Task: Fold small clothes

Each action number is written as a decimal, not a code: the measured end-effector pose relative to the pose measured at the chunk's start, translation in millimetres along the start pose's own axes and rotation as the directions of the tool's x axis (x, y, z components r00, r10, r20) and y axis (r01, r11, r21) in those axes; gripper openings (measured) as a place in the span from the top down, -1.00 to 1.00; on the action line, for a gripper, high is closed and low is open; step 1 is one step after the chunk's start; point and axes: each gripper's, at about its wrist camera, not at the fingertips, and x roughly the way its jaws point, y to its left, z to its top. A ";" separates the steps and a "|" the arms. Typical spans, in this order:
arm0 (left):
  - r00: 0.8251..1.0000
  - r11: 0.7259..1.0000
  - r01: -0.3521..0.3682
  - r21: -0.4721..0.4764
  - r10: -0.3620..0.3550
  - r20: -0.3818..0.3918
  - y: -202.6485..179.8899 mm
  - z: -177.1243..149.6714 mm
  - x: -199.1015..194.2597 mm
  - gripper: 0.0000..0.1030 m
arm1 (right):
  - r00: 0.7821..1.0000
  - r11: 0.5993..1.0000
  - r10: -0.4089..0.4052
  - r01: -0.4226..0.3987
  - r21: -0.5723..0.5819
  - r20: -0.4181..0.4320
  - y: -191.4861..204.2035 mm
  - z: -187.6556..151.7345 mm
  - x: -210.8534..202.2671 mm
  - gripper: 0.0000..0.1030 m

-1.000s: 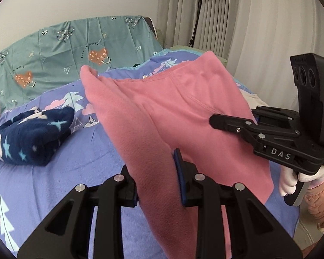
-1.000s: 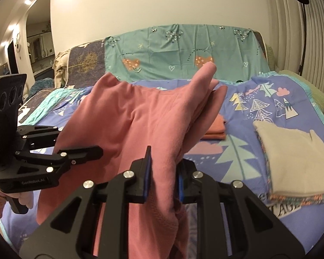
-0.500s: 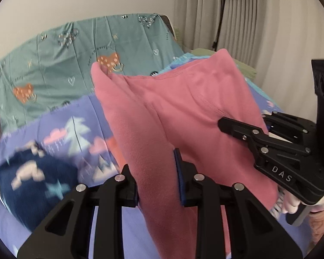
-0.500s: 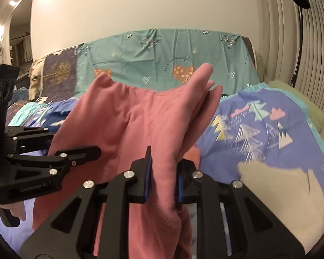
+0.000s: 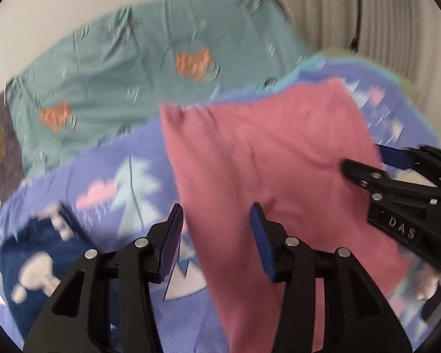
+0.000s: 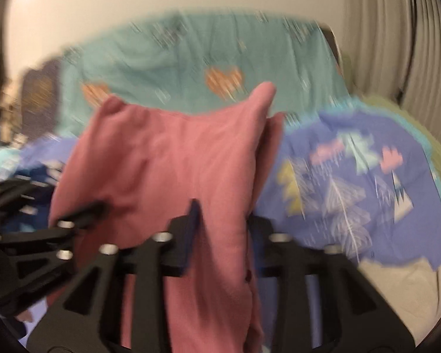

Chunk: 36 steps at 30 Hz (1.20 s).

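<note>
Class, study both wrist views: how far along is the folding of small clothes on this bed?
Done, apparently: a navy bundle and a beige pile lie set aside on the bedspread. In hand: the pink garment stretches between both grippers; the left gripper is open around its edge, and the right gripper straddles it, grip unclear through blur. Left: laying the pink garment down and folding it.
</note>
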 end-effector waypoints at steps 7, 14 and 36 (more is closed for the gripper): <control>1.000 0.993 0.012 0.121 -0.009 -0.024 -18.1 -60.3 18.0 0.04 | 0.991 1.000 -0.003 0.006 0.018 -0.135 -8.9 -59.4 38.5 0.12; 1.000 0.999 0.005 0.050 -0.005 0.002 -7.8 -68.5 2.3 -0.29 | 0.994 0.994 -0.099 0.097 -0.043 -0.051 8.1 -68.7 17.4 0.12; 0.939 0.989 0.124 -0.085 -0.089 0.332 -8.9 -202.4 -311.1 -0.97 | 0.949 0.990 -0.025 -0.021 0.142 0.315 16.1 -206.2 -328.9 -0.96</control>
